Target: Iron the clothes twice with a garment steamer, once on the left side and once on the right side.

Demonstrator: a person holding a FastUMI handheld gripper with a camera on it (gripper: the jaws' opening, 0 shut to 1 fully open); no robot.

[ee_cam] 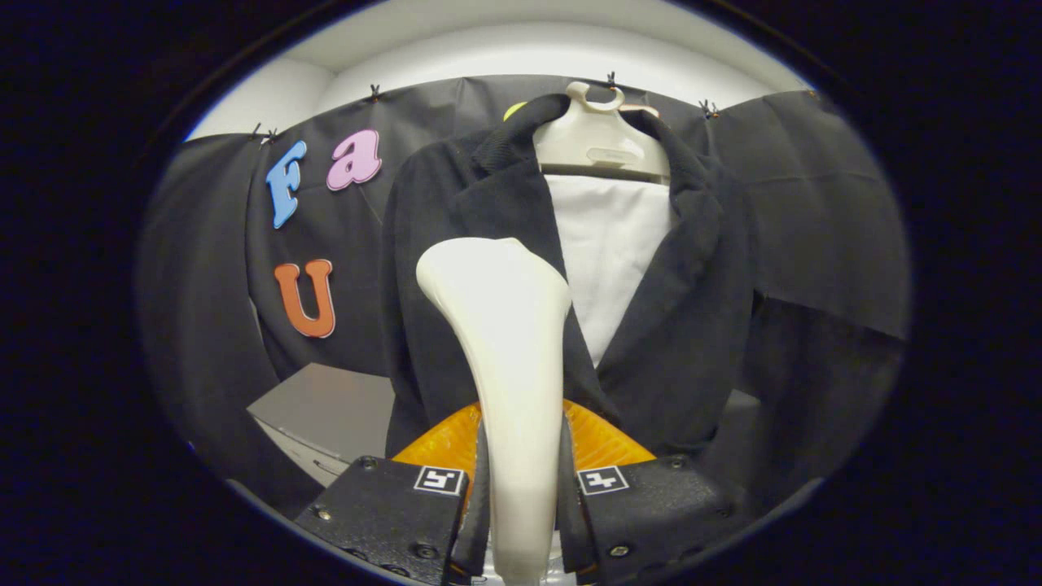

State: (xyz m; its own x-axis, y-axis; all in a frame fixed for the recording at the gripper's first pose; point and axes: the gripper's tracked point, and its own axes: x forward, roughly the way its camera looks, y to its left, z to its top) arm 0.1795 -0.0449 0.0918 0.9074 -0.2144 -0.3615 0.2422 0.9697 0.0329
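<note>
The gripper (521,496) is clamped on the handle of a cream-white garment steamer (506,342), one finger pressing each side of it. The steamer rises upright between the fingers and widens into a rounded head. Its head sits in front of the dark jacket (676,325), over the lapel area on the side nearer the coloured-letter wall. The jacket hangs open on a pale hanger (601,138), a white shirt (610,252) showing between its lapels. A grey surface (326,411) lies low beside the jacket, beyond the fingers.
</note>
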